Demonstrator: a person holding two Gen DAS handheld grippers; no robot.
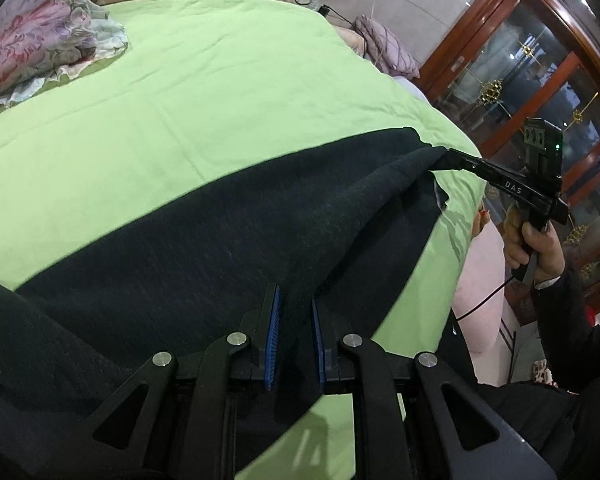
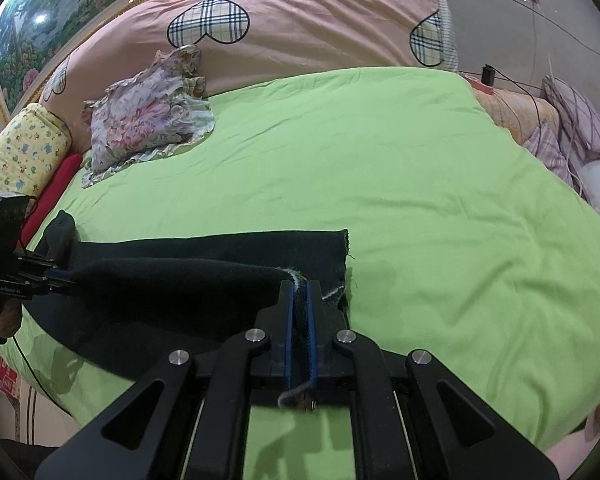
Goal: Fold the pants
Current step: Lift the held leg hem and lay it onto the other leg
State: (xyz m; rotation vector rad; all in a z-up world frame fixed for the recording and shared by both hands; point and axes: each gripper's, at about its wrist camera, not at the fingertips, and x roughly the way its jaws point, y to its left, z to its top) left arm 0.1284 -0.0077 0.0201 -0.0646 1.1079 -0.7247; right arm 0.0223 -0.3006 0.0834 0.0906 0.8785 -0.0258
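Pants [image 2: 204, 280] of dark, nearly black cloth are lying across the near part of a green sheet [image 2: 380, 168], stretching from about 9 o'clock toward the centre of the right wrist view, with a folded-over upper layer rising off the flat layer beneath. The right gripper [image 2: 299, 304] is pinching a frayed hem end of that upper layer between its blue pads [image 2: 288, 320], the jaws drawn nearly together on the cloth. In the left wrist view the same gripper [image 1: 446, 156] is showing at about 2 o'clock, its tips buried in the fabric's edge, with a hand [image 1: 534, 248] wrapping around its handle. The left gripper [image 1: 296, 336] is clamping a thick ridge of the pants [image 1: 220, 232] between its own blue pads [image 1: 273, 336] at about 6 o'clock, the cloth filling the gap between the jaws. From the right wrist view the left gripper [image 2: 60, 276] is sitting at 9 o'clock, at the far end of the raised fold. A floral pillow [image 2: 148, 120] is resting on the sheet toward 10 o'clock, well apart from the pants, and a pink quilt [image 2: 300, 20] with plaid hearts is lying behind it at 12 o'clock. A wooden glass cabinet [image 1: 540, 80] is standing at 2 o'clock in the left wrist view.
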